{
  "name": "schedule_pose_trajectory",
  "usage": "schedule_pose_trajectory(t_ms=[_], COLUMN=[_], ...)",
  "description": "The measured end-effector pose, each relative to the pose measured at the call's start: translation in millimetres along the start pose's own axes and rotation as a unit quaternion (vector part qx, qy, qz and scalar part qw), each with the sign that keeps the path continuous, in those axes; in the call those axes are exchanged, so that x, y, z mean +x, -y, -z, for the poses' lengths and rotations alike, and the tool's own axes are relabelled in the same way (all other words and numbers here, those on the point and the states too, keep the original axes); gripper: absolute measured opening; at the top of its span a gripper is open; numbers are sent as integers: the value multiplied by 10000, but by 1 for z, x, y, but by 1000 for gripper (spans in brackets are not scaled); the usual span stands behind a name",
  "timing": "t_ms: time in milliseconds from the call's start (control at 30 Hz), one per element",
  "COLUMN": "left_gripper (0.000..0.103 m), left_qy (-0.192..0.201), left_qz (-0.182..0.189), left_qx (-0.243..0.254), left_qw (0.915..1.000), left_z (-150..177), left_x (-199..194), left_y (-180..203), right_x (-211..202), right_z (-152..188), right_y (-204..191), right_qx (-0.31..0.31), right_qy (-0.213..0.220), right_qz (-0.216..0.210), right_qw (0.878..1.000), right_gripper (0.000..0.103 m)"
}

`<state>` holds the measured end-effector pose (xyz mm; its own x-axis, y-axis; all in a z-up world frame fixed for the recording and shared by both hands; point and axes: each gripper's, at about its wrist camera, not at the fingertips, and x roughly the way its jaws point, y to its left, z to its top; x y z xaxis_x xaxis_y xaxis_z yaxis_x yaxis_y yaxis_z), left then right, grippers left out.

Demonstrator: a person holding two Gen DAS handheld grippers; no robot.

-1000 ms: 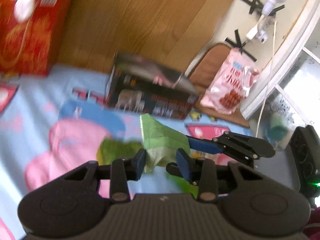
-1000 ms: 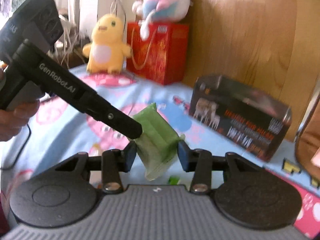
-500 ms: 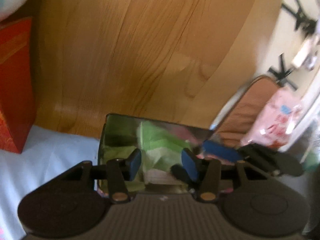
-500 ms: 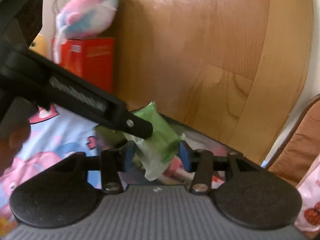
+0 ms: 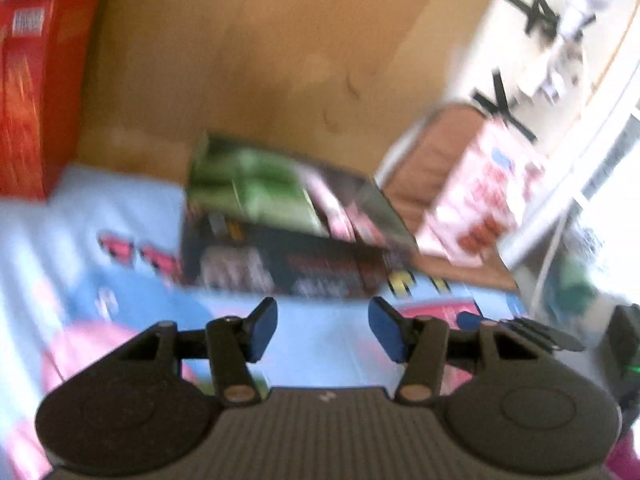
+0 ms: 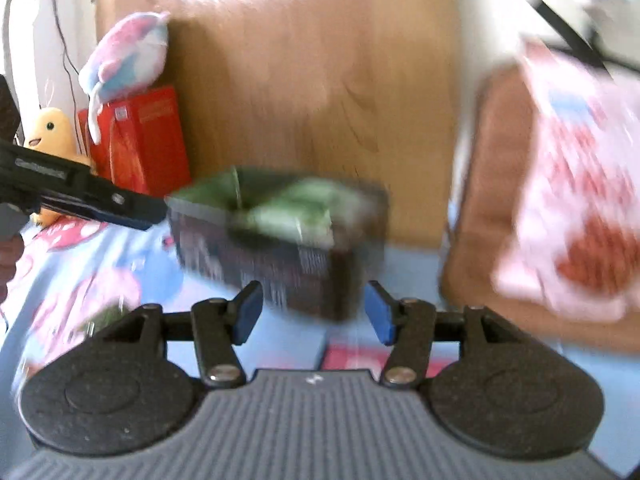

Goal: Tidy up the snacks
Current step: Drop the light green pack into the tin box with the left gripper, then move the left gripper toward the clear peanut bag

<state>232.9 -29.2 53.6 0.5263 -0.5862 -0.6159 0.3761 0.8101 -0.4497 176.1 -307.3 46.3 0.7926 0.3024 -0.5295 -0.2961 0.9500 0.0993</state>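
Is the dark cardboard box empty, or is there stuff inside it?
Not empty. The dark cardboard box is open on top, and green snack packets show inside, with something pink beside them. How full it is cannot be told through the blur.

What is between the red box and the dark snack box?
Only bare blue cartoon sheet lies between the red box and dark snack box, in the left wrist view.

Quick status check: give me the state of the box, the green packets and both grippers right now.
dark box: top open, resting on the patterned sheet
green snack packets: lying inside the box
left gripper: open, jaws just widened, nothing between them
right gripper: open, jaws just widened, nothing between them
pink snack bag: leaning on the brown chair, looks unopened, blurred
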Motion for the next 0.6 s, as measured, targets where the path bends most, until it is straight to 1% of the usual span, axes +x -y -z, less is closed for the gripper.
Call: schedule_pose_trajectory(t_ms=[33, 67, 100, 167, 200, 233, 267, 300, 333, 367, 400, 467, 533, 600], left_gripper=[51, 51, 51, 51, 51, 51, 51, 51, 51, 51, 51, 51, 51, 51], left_qy=[-130, -238, -338, -429, -440, -430, -416, -396, -395, -404, -422, -460, -493, -565], left_qz=[52, 79, 108, 148, 139, 115, 90, 59, 34, 6, -31, -107, -158, -134], left_qx=[-35, -67, -99, -125, -137, -160, -199, -267, -337, -402, -451, -480, -509, -551], left_qw=[9999, 9997, 9993, 9989, 9988, 9989, 9989, 9988, 9986, 9984, 9981, 9977, 9974, 9968], left_z=[6, 11, 17, 26, 29, 32, 32, 32, 30, 30, 29, 29, 31, 32], left_x=[3, 7, 10, 10, 10, 9, 9, 8, 10, 9, 11, 14, 15, 18], left_y=[2, 4, 5, 8, 9, 8, 6, 3, 2, -1, -2, -2, -3, -3], right_x=[-6, -9, -12, -12, -10, -9, -8, -10, -10, -10, -7, -3, 3, 5], right_z=[12, 20, 29, 44, 50, 52, 56, 58, 60, 61, 63, 67, 66, 63], right_y=[1, -2, -4, -5, -1, 4, 9, 10, 4, -5, -14, -25, -27, -25], right_qx=[43, 9, -73, -87, 210, 653, 1207, 1547, 1711, 1764, 1895, 2382, 2690, 2932], right_qy=[-87, -150, -201, -324, -401, -407, -463, -404, -333, -272, -219, 21, 183, 212], right_qz=[-28, -10, 104, 376, 399, 328, 173, 119, 190, 269, 284, 413, 561, 623], right_qw=[9999, 9999, 9997, 9987, 9982, 9965, 9915, 9871, 9845, 9836, 9812, 9703, 9613, 9538], right_gripper=[63, 69, 73, 72, 72, 71, 69, 66, 64, 56, 55, 55, 56, 57])
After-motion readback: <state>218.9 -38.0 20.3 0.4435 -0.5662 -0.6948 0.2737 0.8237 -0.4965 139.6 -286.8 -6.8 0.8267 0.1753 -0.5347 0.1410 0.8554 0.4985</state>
